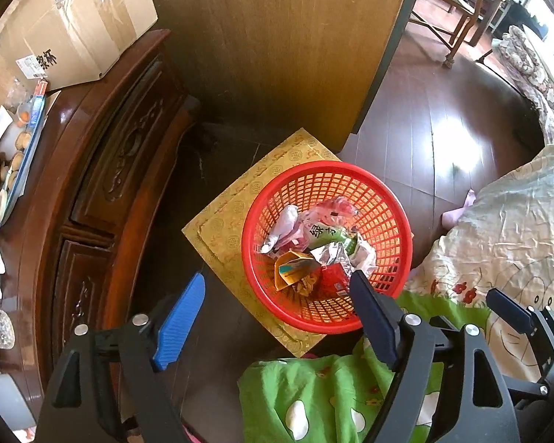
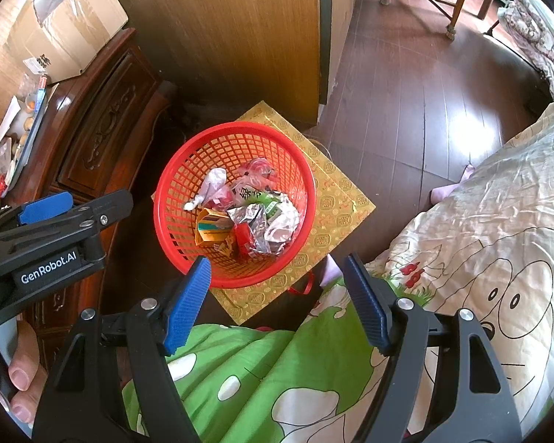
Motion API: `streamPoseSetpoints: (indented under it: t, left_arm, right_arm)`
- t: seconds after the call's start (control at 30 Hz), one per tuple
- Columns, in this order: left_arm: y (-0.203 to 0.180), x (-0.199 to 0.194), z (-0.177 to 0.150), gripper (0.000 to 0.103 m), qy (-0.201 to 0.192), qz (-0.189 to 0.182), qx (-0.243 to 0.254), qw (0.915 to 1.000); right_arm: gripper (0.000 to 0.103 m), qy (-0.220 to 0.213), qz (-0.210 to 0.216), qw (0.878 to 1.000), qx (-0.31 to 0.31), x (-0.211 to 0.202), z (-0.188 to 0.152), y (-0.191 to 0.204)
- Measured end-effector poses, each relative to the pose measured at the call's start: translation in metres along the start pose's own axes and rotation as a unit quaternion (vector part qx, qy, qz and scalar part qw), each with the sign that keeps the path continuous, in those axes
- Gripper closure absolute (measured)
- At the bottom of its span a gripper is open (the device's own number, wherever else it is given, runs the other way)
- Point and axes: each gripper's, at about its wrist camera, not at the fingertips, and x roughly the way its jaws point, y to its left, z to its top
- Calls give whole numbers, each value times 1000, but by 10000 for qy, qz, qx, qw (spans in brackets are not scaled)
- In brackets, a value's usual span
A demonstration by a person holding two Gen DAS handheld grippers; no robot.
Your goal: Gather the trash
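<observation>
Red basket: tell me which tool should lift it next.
Probably left. The left tool is open with one finger beside the red basket rim; the right tool hovers open, nearer the bedding.

home bedroom: quilt (image 2: 480, 243), carved cabinet (image 1: 103, 170)

"GenRobot.AI" on the left gripper (image 2: 46, 206), "绿" on a green wrapper (image 2: 264, 199) in the basket (image 2: 166, 199)

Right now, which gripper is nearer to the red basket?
Left, slightly. The left gripper hovers over the red basket, one finger overlapping its rim; the right gripper hovers beside it, above the green bedding.
</observation>
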Motion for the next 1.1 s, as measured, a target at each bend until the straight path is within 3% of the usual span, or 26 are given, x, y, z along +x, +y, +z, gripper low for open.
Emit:
streamPoseSetpoints:
  t: [1.1]
  left_arm:
    - [-4, 2, -3, 22, 40, 9, 55, 10000]
  right_arm:
    - [31, 12, -8, 10000, -4, 1, 0, 0]
